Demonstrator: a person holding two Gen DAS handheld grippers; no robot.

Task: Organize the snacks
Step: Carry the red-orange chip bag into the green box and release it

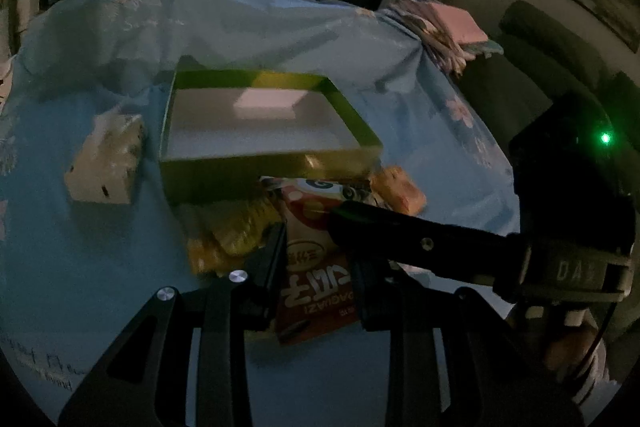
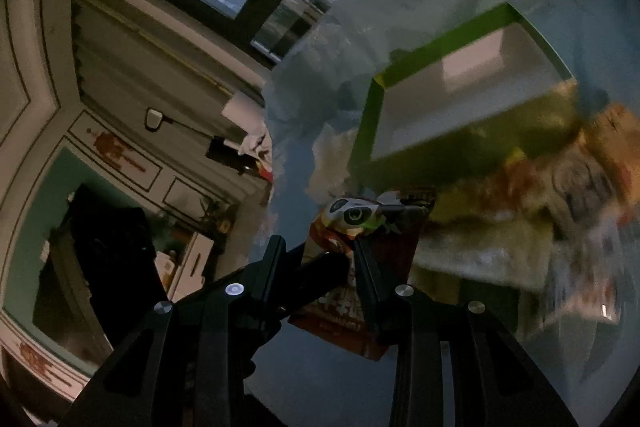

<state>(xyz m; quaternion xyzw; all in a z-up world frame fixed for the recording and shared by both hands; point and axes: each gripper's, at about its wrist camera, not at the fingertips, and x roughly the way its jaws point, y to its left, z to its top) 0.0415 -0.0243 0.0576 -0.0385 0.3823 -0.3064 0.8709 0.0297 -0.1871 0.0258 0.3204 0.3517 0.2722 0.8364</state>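
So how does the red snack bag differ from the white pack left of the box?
The red snack bag is flat, printed in red, and pinched by both the left tool and right tool. The white pack is blocky, pale, and lies untouched on the blue cloth. Both are outside the green box.

The red, glossy plastic snack packet (image 1: 312, 267) bears upside-down lettering reading "GUAZI" beside large white Chinese characters, too blurred to read. At three o'clock, the dark grey body of the other claw tool (image 1: 572, 271) shows "DA".
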